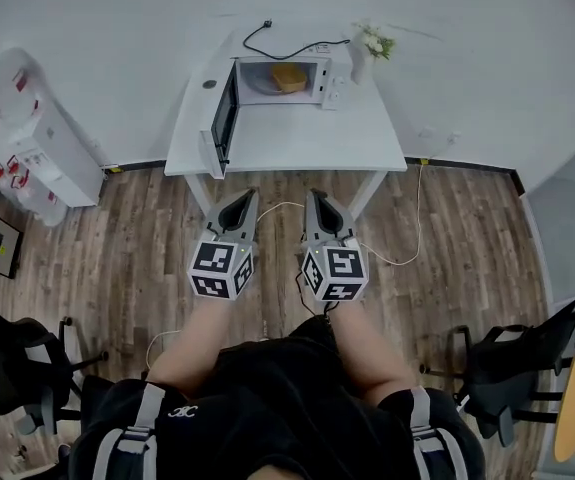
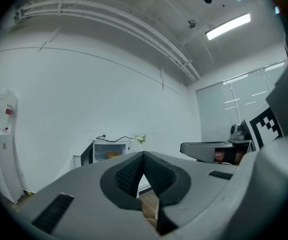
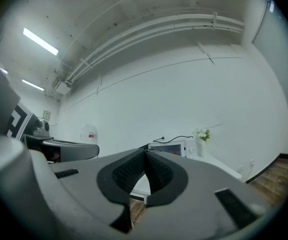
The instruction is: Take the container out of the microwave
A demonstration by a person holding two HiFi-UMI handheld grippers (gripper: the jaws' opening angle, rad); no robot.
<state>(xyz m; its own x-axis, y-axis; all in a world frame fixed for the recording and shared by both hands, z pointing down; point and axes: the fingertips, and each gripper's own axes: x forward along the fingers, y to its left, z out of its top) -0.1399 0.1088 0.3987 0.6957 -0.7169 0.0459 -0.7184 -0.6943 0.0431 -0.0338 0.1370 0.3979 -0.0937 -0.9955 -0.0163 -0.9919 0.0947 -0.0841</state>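
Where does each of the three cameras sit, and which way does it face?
Head view: on the person's head, facing steeply down at the white table, open microwave and the yellow container inside; both arms, lap, left gripper and right gripper show.
Left gripper view: on the left gripper, level along its shut jaws toward the microwave; right gripper at right.
Right gripper view: on the right gripper, level along its shut jaws; left gripper at left.
Shared: both gripper views see the microwave and flowers.

The left hand-held gripper (image 1: 241, 196) and right hand-held gripper (image 1: 316, 195) point level, jaws together.
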